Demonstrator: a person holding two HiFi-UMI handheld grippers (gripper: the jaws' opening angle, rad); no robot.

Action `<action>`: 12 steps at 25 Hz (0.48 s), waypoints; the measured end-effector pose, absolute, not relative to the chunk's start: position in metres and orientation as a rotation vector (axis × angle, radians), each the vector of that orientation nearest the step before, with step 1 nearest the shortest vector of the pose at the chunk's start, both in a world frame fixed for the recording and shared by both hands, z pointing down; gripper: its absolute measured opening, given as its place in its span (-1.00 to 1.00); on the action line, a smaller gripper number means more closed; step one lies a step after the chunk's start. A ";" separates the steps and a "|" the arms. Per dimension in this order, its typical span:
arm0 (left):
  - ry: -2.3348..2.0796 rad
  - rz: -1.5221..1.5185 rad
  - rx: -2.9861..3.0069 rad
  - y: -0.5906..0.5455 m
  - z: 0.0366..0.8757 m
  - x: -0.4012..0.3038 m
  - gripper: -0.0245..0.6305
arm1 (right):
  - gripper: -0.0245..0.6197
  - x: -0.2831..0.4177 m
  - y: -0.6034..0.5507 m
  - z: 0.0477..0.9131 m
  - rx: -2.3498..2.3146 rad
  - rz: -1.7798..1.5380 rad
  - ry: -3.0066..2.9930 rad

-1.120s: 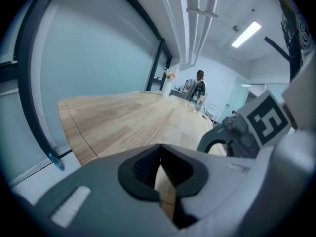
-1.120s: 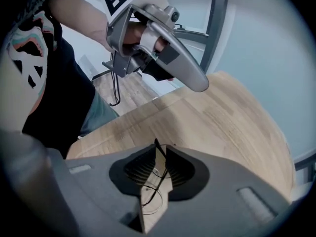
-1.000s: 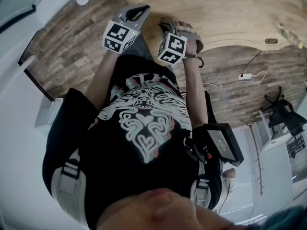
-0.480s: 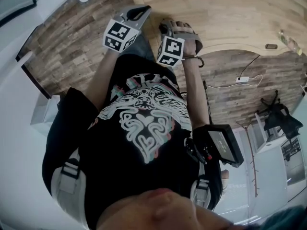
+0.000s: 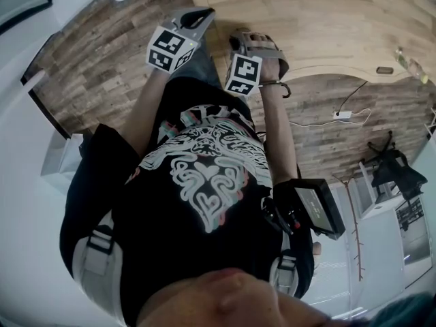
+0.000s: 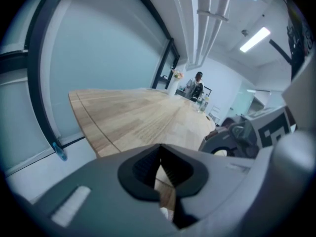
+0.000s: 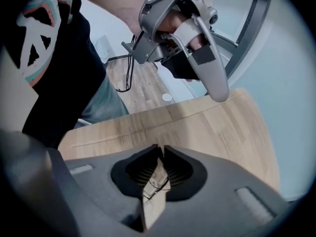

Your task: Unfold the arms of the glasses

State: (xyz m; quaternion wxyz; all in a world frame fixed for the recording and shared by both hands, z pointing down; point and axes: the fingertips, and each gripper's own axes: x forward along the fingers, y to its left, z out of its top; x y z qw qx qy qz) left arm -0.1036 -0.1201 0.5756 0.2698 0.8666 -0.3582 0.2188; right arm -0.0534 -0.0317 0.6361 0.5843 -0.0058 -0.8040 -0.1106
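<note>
- The glasses (image 7: 157, 184) show only as a thin dark wire outline, seen through the slit below the right gripper's jaw tips. They look to be lying on the table (image 7: 217, 127), too small to tell how the arms sit.
- The right gripper (image 7: 161, 151) has its jaws drawn almost together, a sliver apart at the tips, with nothing clamped between them.
- The left gripper (image 6: 159, 147) has its tips meeting, and a narrow wedge below them shows only bare wood. It holds nothing.
- Both grippers are up in front of the person's chest, near each other but apart, over the near rounded edge of the table.
- From the right gripper's camera, the left one hangs above the tabletop, with a hand (image 7: 170, 21) wrapped round its grip.
- The person wears a black shirt (image 5: 204, 176) with a pale print.
- The floor (image 5: 88, 53) beside the table is plank wood.
</note>
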 end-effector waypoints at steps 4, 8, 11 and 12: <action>-0.952 0.596 2.344 -0.122 0.575 -0.098 -0.96 | -0.86 -0.054 -0.035 0.631 0.021 -0.263 -1.913; -0.934 0.610 2.351 -0.122 0.577 -0.094 -0.96 | -0.87 -0.053 -0.042 0.618 0.084 -0.307 -1.958; -0.903 0.671 2.373 -0.117 0.585 -0.088 -0.96 | -0.87 -0.050 -0.043 0.603 0.137 -0.356 -2.004; -0.883 0.706 2.389 -0.114 0.589 -0.085 -0.96 | -0.87 -0.050 -0.042 0.598 0.150 -0.380 -2.019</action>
